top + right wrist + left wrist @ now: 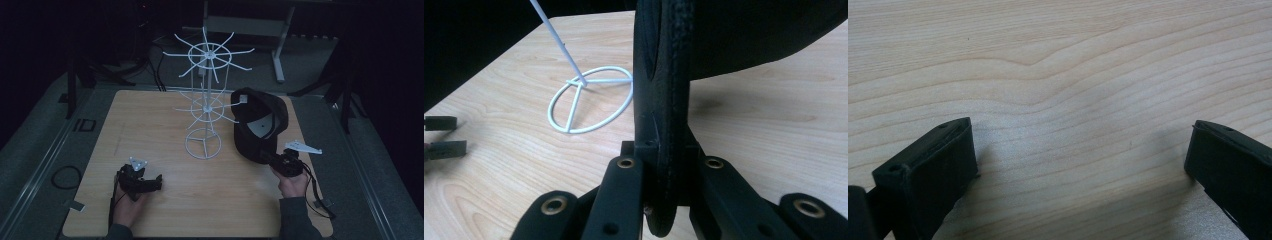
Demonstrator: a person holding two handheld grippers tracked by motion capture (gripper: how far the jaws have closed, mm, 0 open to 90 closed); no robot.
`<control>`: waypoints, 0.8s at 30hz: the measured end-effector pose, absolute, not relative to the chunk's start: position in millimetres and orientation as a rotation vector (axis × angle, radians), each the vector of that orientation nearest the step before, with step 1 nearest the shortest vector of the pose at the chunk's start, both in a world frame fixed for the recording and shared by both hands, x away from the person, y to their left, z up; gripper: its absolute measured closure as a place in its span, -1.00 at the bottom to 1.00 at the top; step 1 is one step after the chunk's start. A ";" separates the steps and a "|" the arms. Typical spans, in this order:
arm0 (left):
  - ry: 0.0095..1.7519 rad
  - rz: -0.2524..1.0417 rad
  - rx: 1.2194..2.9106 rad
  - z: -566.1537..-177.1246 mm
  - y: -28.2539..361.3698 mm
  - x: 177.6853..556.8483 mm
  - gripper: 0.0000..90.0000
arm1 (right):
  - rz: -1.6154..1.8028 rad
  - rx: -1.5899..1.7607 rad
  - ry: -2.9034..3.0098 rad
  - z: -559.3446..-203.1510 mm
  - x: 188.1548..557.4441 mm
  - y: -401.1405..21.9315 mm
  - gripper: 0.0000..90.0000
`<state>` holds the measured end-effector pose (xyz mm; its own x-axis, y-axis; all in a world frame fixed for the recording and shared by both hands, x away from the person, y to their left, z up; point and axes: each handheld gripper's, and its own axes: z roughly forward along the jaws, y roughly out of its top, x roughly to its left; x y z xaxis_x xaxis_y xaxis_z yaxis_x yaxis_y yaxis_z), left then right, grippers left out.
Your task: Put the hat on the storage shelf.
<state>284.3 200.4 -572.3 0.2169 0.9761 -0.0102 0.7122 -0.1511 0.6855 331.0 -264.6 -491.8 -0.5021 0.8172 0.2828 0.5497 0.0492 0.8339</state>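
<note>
Right hand-held gripper (272,159) is pinching the brim of the black cap (260,122), and in the right gripper view the brim edge stands upright, squeezed between the two jaws (664,200). That cap is lifted above the wooden table (165,210), rising up and away from the gripper, its top close beside an arm of the white wire rack (206,100). Ahead and to the left of this gripper sits the rack's ring base (591,100). Left hand-held gripper (159,181) lies low on the table near the front edge, well apart from the rack, jaws spread wide over bare wood (1078,150), holding nothing.
</note>
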 end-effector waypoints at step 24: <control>1.555 0.607 1.929 -572.4 200.3 284.3 -1.00 | 1.399 1.331 2.031 -478.0 336.4 -262.2 0.92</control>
<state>284.3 200.3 -572.4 0.2164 0.9763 -0.0100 0.7113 -0.1506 0.6866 336.4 -262.2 -478.0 -0.5046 0.8349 0.2196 0.5025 0.0773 0.8611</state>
